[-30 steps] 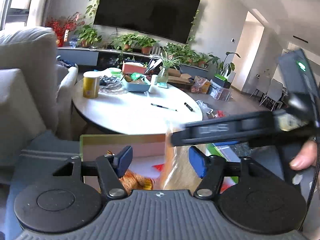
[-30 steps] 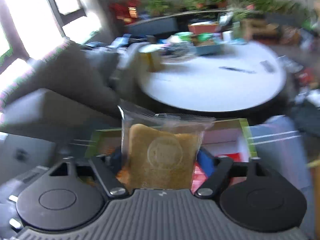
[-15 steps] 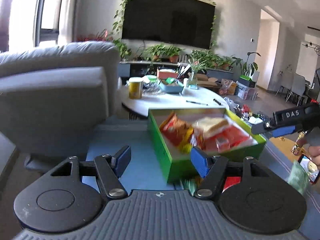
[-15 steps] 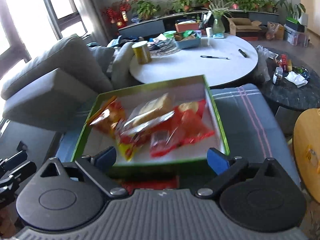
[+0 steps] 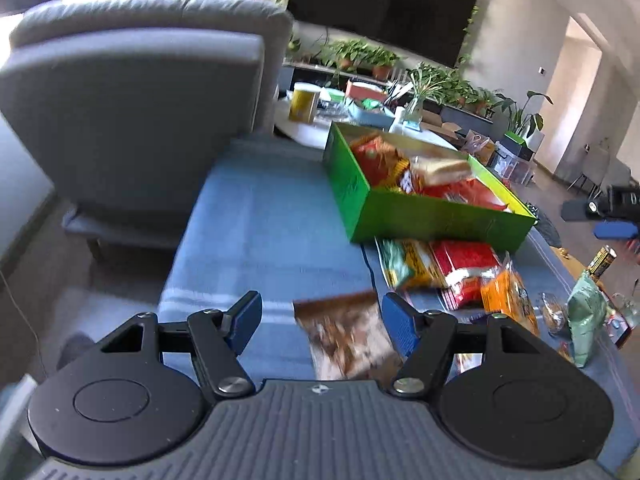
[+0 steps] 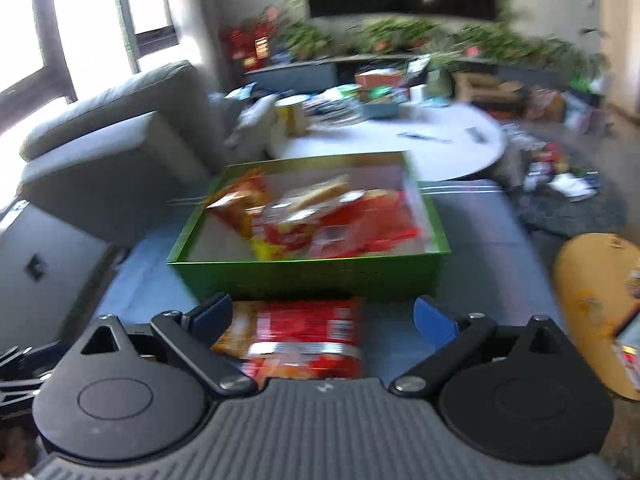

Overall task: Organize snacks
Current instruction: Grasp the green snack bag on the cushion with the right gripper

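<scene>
**Between picks: both claws empty, reaching for the loose packets**

We judged the step to be a return for more snacks. The green box (image 6: 308, 276) sat on the blue striped cushion (image 5: 260, 232), already holding several packets, a clear-wrapped slice of toast (image 5: 442, 170) lying on top of the red and orange ones.

Our left claw (image 5: 320, 322) stood about half open with nothing gripped; a brown packet (image 5: 344, 332) lay on the cushion under the gap, close to the right pad, though we could not tell whether it touched. Our right claw (image 6: 322, 318) had just been opening and stood wide, holding nothing; a red packet (image 6: 304, 336) lay flat below it, just in front of the box wall.

The next move, as we read it, called for lowering one claw until its pads straddled a packet's edge, then closing gently.

The packets looked like thin, glossy, crinkled film, flat and limp, likely to slide or buckle. More lay loose near the box: a green-and-yellow one (image 5: 404, 266), an orange one (image 5: 508, 292), a pale green pouch (image 5: 586, 312). The box seemed stiff card with straight, shiny walls; the cushion was soft woven cloth.
</scene>
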A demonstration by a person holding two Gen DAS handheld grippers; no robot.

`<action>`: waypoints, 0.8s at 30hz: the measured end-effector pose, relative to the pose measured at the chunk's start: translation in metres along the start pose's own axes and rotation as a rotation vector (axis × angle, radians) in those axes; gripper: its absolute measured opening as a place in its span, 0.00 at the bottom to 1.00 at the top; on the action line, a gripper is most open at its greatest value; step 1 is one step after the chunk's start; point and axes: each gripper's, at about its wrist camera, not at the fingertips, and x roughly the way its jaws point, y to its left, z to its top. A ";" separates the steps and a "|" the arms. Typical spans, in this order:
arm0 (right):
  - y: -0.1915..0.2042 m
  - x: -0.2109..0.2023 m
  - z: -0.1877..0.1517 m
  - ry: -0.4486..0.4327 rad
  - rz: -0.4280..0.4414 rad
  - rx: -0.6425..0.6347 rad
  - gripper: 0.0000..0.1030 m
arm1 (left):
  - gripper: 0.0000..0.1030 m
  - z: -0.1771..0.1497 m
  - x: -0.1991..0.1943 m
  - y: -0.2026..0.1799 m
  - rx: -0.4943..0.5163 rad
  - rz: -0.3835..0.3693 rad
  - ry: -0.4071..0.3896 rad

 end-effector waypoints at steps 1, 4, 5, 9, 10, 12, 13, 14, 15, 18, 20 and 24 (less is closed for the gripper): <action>-0.005 -0.002 -0.004 -0.001 -0.023 0.003 0.92 | 0.62 -0.004 0.000 -0.001 -0.008 -0.006 0.007; -0.020 -0.004 -0.017 0.021 -0.067 0.023 0.92 | 0.62 -0.015 0.000 -0.006 -0.025 -0.011 0.026; -0.023 -0.004 -0.023 0.022 -0.117 0.011 0.92 | 0.62 -0.019 -0.001 -0.008 -0.027 -0.016 0.033; -0.034 -0.002 -0.044 -0.006 -0.290 -0.025 0.92 | 0.63 -0.034 -0.009 -0.020 -0.007 -0.038 0.046; -0.040 -0.002 -0.049 -0.004 -0.292 -0.005 0.92 | 0.63 -0.039 -0.012 -0.024 0.000 -0.042 0.046; -0.054 -0.003 -0.056 0.007 -0.267 0.051 0.92 | 0.64 -0.046 -0.019 -0.030 0.008 -0.057 0.046; -0.061 -0.004 -0.061 0.013 -0.249 0.085 0.92 | 0.65 -0.050 -0.022 -0.033 0.007 -0.069 0.046; -0.065 -0.004 -0.066 0.017 -0.238 0.108 0.92 | 0.66 -0.053 -0.025 -0.037 0.004 -0.085 0.046; -0.070 -0.004 -0.071 0.021 -0.226 0.126 0.92 | 0.66 -0.057 -0.029 -0.041 0.002 -0.107 0.046; -0.082 -0.002 -0.082 0.029 -0.203 0.179 0.92 | 0.66 -0.062 -0.038 -0.059 0.011 -0.175 0.040; -0.095 -0.008 -0.089 -0.026 -0.201 0.268 0.92 | 0.68 -0.063 -0.039 -0.080 0.026 -0.240 0.024; -0.120 -0.011 -0.096 -0.108 -0.195 0.393 0.92 | 0.68 -0.060 -0.028 -0.125 0.006 -0.370 -0.011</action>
